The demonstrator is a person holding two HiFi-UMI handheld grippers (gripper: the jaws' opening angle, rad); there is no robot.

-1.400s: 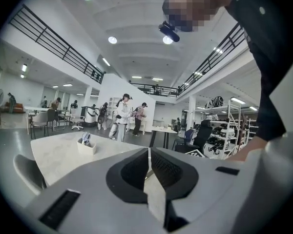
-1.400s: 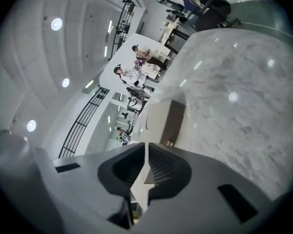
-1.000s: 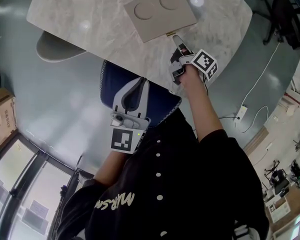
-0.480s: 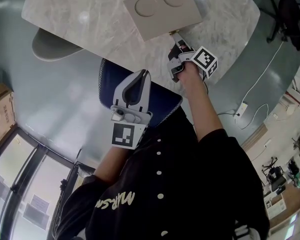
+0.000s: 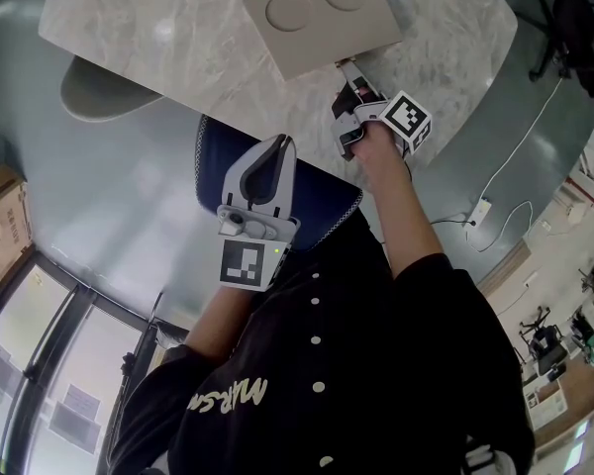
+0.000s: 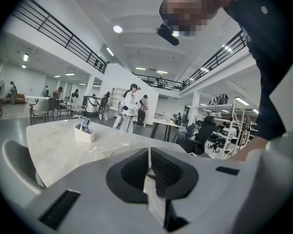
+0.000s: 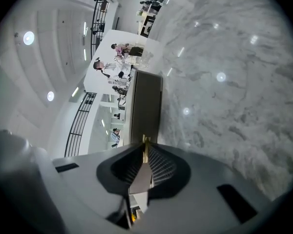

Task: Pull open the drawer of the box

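A flat beige box [image 5: 322, 18] with two round dents in its top lies on the marble table [image 5: 178, 38]. A small brass handle [image 5: 339, 64] sticks out of its near side. My right gripper [image 5: 346, 70] reaches to that side and is shut on the handle. In the right gripper view the thin brass tab [image 7: 145, 143] sits pinched between the jaws, with the dark drawer front [image 7: 146, 106] just beyond. No gap shows between drawer and box. My left gripper [image 5: 277, 148] hangs lower, over the chair, shut and empty; its tips [image 6: 149, 152] are pressed together.
A blue chair [image 5: 317, 201] stands between me and the table's near edge. A grey chair [image 5: 99, 92] is tucked under the table's left side. A small white holder [image 6: 84, 133] with scissors sits far back on the table. Cables run across the floor at right.
The right gripper stays on the handle at the box's near side. The left gripper has risen slightly toward the table edge. The box has not visibly moved.
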